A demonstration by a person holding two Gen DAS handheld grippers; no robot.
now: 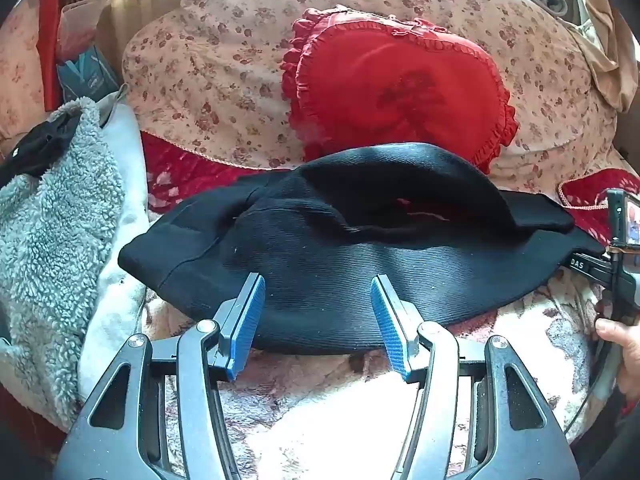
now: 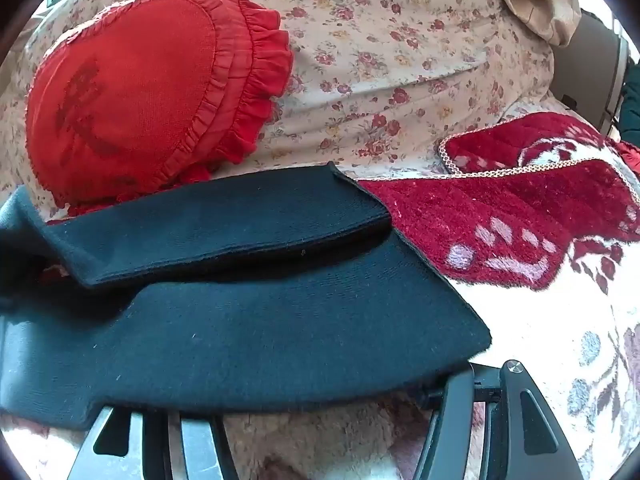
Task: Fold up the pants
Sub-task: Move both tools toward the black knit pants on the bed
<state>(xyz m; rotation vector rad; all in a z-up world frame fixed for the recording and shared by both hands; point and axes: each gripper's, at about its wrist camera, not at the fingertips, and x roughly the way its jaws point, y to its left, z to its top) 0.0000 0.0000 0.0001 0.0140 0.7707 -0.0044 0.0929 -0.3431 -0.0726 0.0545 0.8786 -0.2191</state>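
Black pants [image 1: 340, 248] lie crosswise on a floral bed blanket [image 1: 320, 420], one leg doubled loosely over the other. My left gripper [image 1: 317, 284] hovers at their near edge with its blue pads [image 1: 250, 320] apart and nothing between them. In the right wrist view the two leg ends lie stacked, the upper cuff [image 2: 240, 220] on the lower leg [image 2: 260, 340]. The right gripper [image 2: 320, 392] has its fingertips hidden under the lower leg's hem, and its finger arms [image 2: 452, 400] stand wide apart. Its body [image 1: 618, 264] also shows at the pants' right end.
A red heart-shaped frilled cushion [image 1: 400, 92] leans on a flowered quilt [image 1: 208, 60] just behind the pants. A grey fleece garment [image 1: 52, 232] is heaped at the left. A dark red plush cover [image 2: 500, 208] lies to the right. A person's hand [image 1: 618, 336] holds the right gripper.
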